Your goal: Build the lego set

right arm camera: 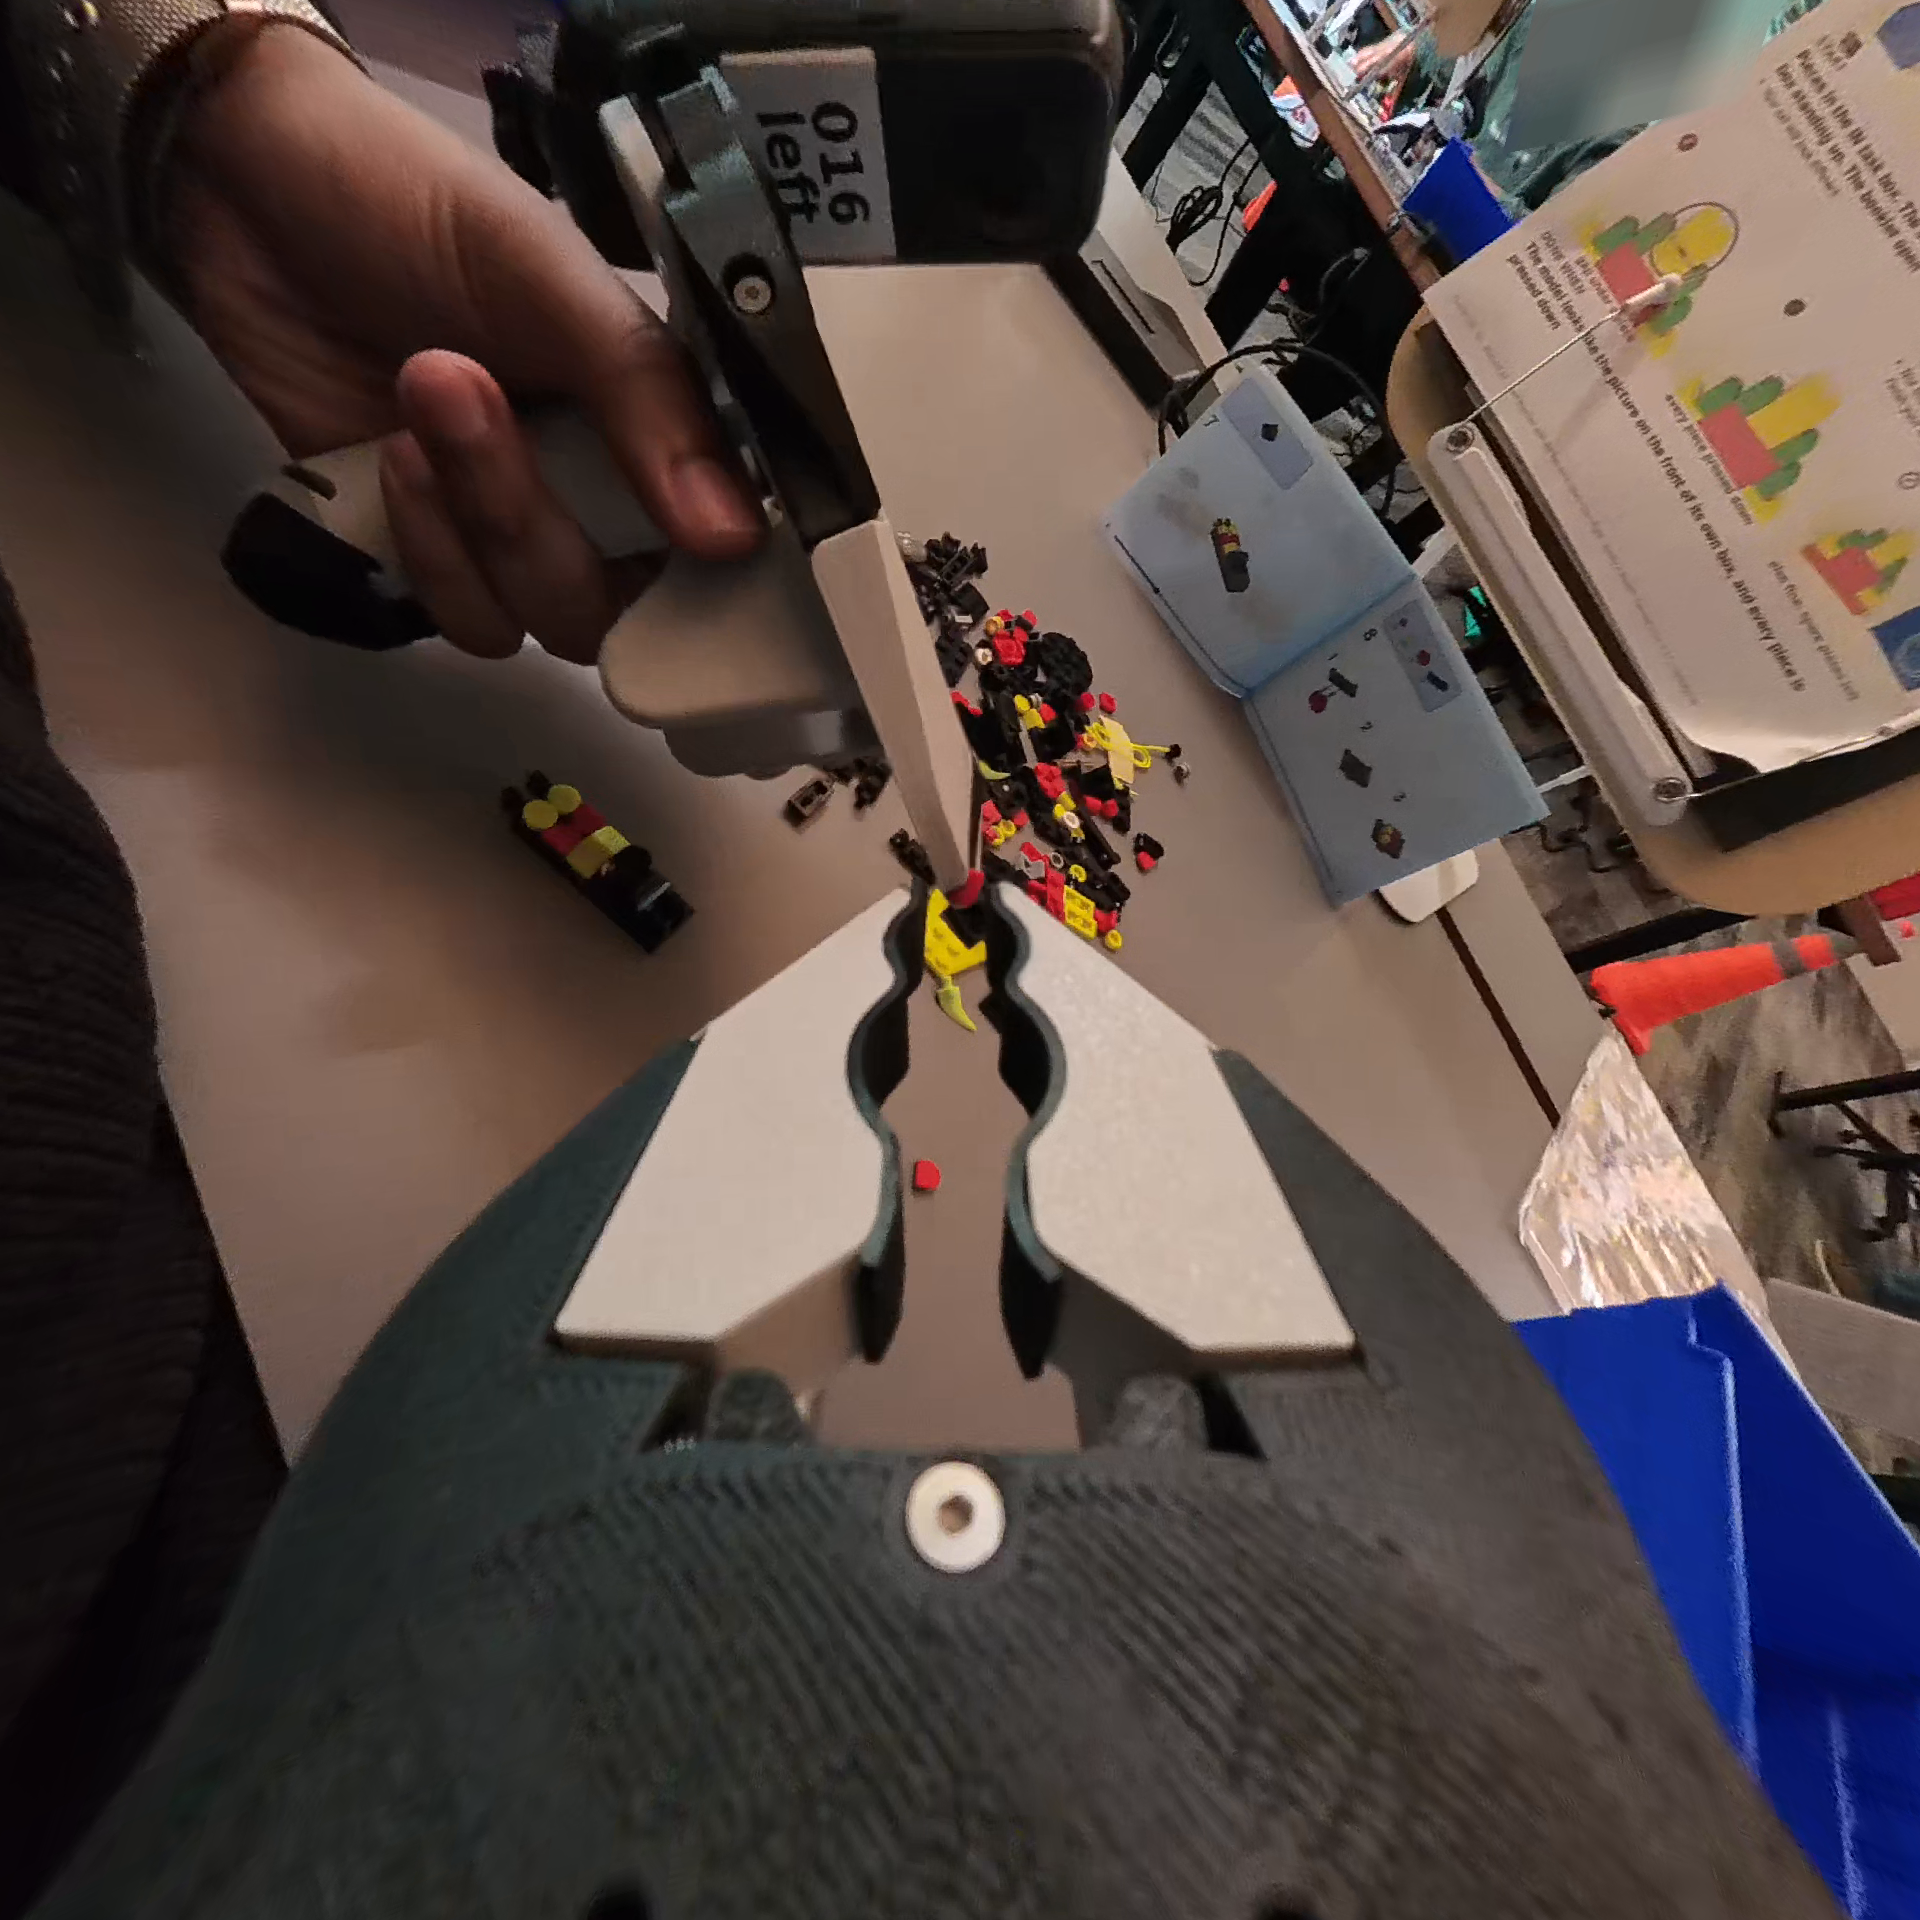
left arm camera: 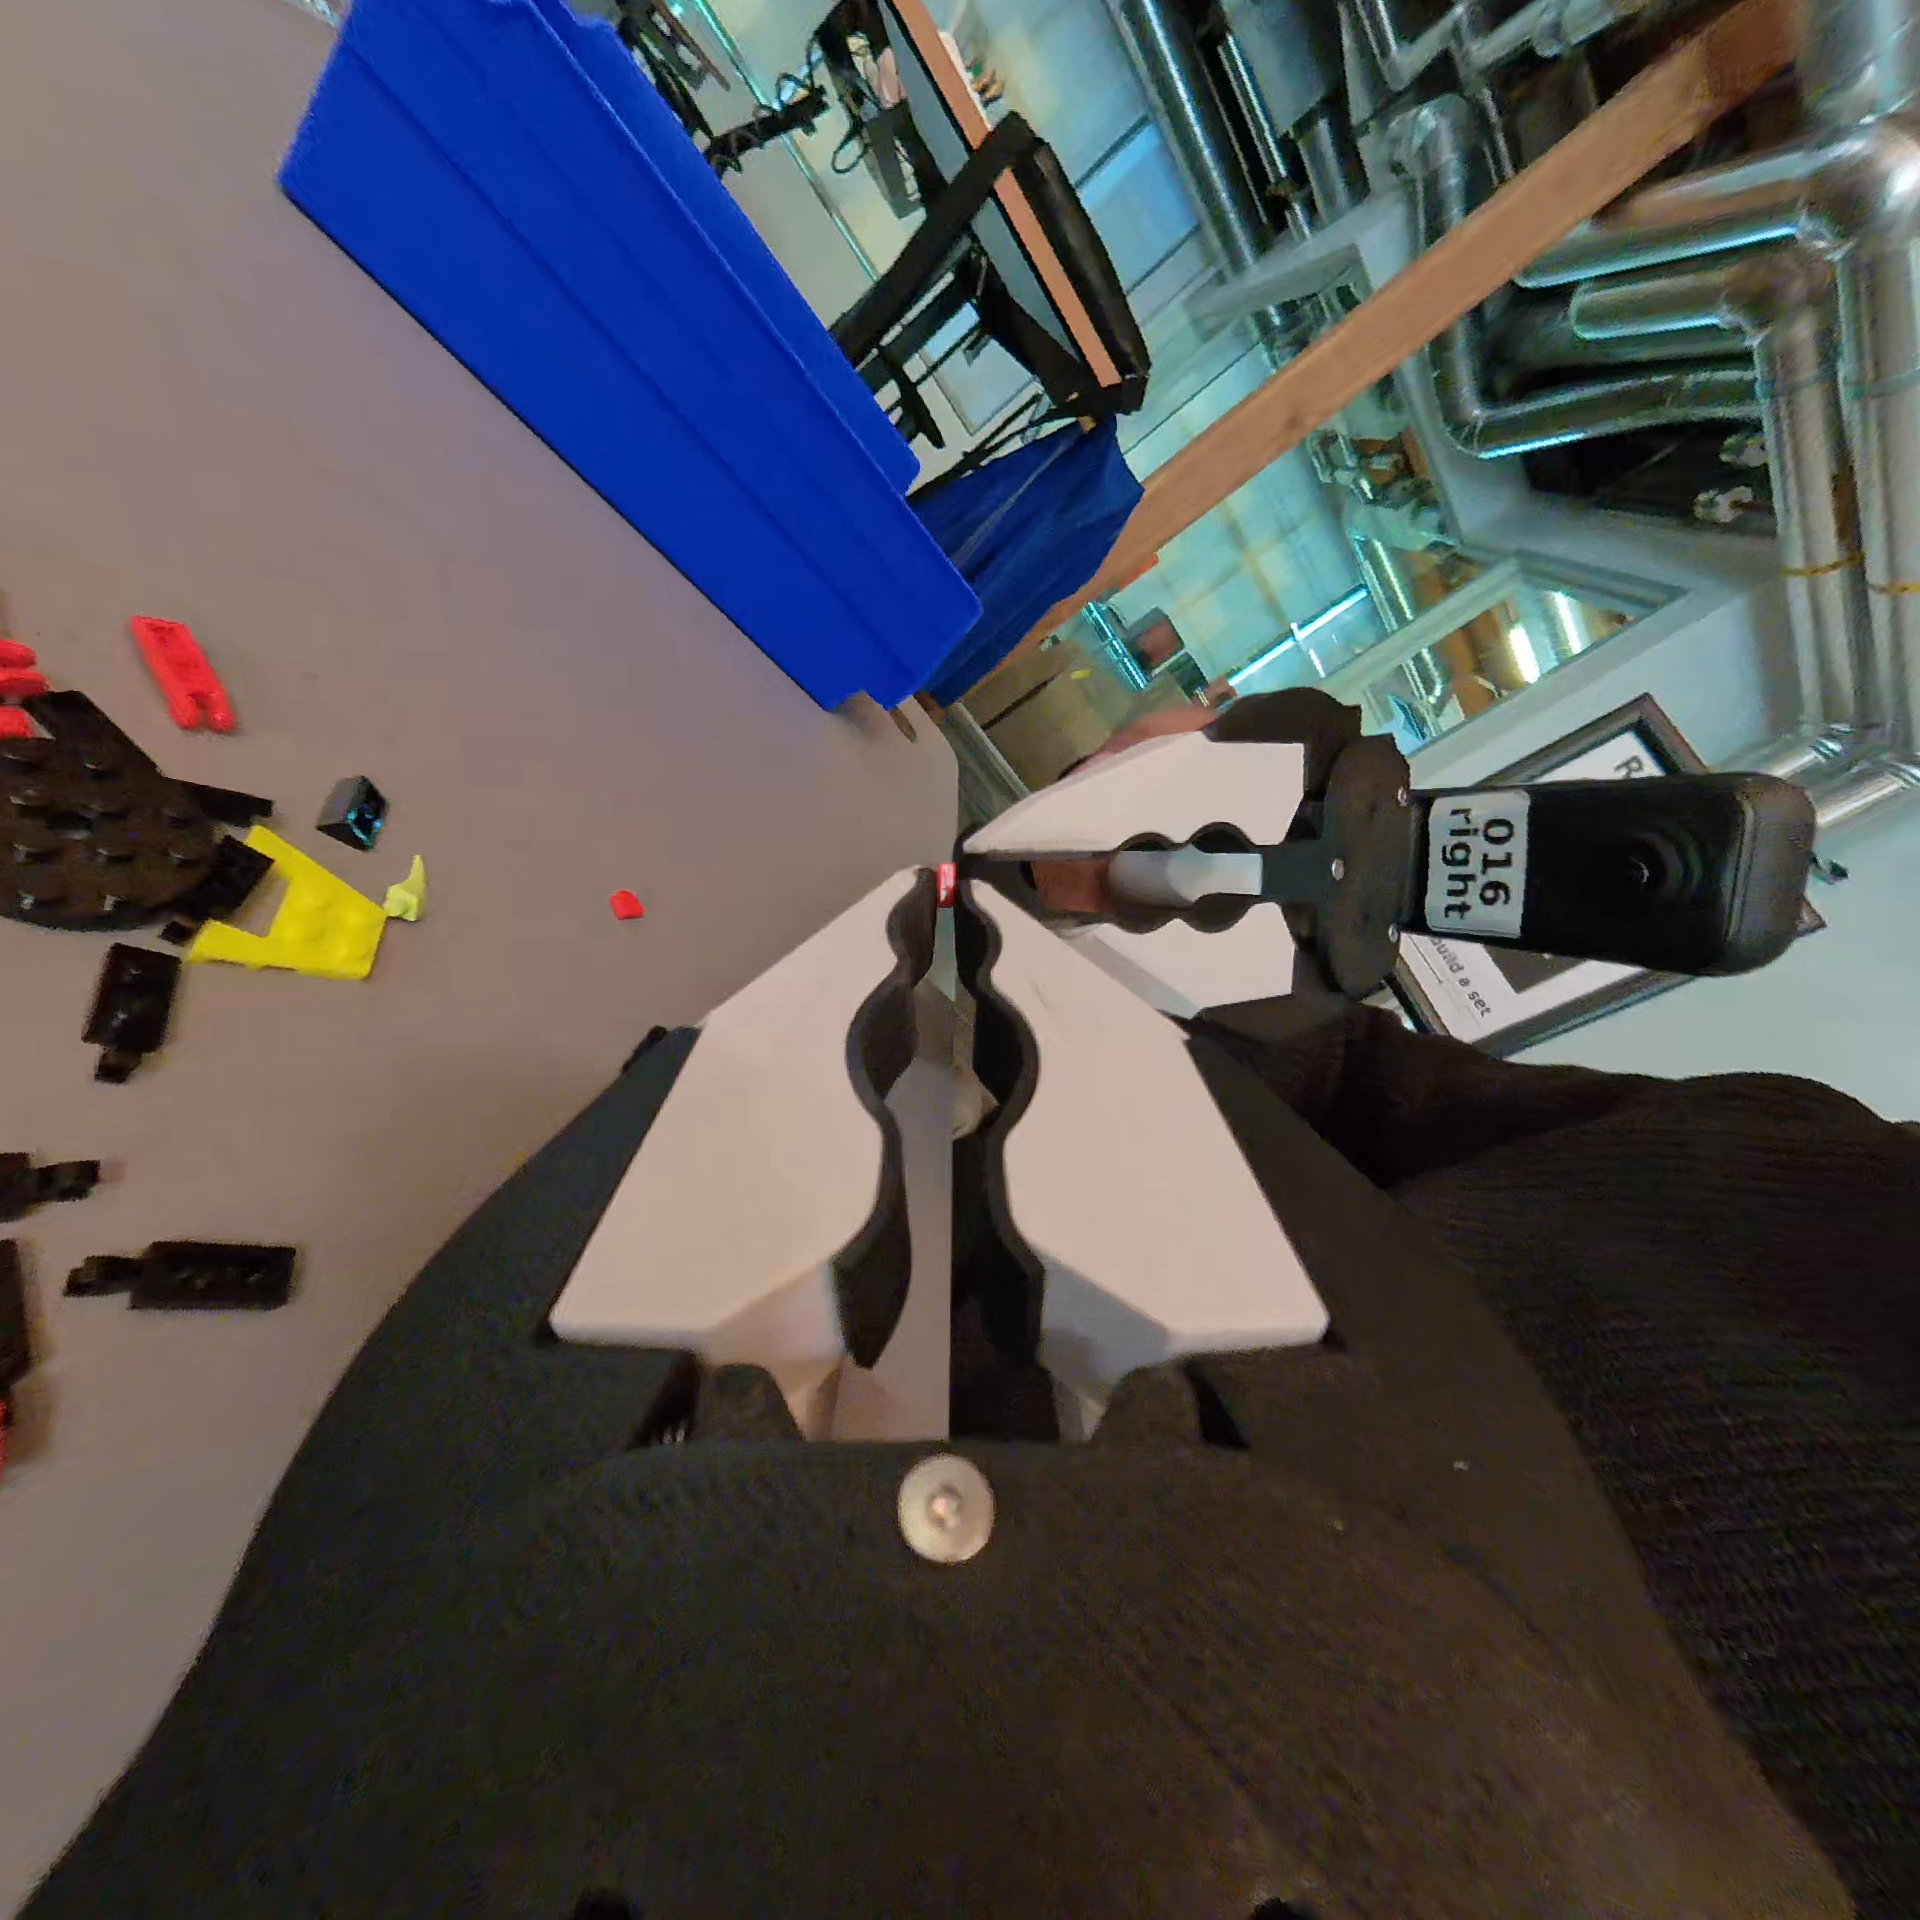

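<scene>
My left gripper (left arm camera: 943, 883) is shut on a tiny red piece (left arm camera: 945, 885) and holds it in the air above the table. In the right wrist view it comes down from above with the red piece (right arm camera: 968, 885) at its tip. My right gripper (right arm camera: 954, 902) has its jaws narrowly apart, with its tips on either side of that piece; it shows from the side in the left wrist view (left arm camera: 968, 852). Below lie a yellow wedge plate (right arm camera: 948, 940), a pile of loose black, red and yellow pieces (right arm camera: 1049, 769) and a partly built model (right arm camera: 597, 852).
An open instruction booklet (right arm camera: 1320, 644) lies right of the pile. A blue bin (left arm camera: 623, 364) stands at the table's far side, and another blue bin (right arm camera: 1818, 1558) shows at the right. A stray red piece (right arm camera: 925, 1174) lies on the table. A hand (right arm camera: 468, 416) grips the left tool.
</scene>
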{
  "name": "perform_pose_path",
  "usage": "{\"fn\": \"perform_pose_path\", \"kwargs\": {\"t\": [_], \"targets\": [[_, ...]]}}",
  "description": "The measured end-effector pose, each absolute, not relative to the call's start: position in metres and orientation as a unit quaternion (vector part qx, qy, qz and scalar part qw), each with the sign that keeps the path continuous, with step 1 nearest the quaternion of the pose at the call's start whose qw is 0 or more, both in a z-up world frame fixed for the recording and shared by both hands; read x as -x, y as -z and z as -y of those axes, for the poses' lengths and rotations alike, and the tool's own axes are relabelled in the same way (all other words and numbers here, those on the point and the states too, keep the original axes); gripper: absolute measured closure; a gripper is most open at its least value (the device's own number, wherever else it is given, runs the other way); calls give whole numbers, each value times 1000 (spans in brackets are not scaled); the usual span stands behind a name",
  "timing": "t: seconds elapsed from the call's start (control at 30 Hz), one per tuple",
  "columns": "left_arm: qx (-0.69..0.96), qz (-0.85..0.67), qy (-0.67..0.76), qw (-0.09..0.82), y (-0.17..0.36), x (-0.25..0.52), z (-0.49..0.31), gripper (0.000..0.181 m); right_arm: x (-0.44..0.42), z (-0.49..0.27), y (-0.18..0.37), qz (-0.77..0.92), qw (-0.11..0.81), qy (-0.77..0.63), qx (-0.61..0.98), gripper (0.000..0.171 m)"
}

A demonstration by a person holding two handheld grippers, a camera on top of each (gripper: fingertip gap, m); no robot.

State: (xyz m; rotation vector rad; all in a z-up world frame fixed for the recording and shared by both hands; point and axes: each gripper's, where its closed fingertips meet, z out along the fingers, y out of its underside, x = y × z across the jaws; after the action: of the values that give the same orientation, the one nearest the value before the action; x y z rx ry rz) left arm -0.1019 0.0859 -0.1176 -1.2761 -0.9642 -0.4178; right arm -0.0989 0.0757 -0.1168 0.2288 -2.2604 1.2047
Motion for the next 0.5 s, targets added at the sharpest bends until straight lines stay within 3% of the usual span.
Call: {"fn": "perform_pose_path", "kwargs": {"t": [0.37,0.5], "targets": [[569,420,211,674,120,97,-89,181,95,-75,121,849,262,-449,-92,165],[572,416,213,674,120,96,-89,180,97,-76,123,852,262,-444,-89,159]]}}
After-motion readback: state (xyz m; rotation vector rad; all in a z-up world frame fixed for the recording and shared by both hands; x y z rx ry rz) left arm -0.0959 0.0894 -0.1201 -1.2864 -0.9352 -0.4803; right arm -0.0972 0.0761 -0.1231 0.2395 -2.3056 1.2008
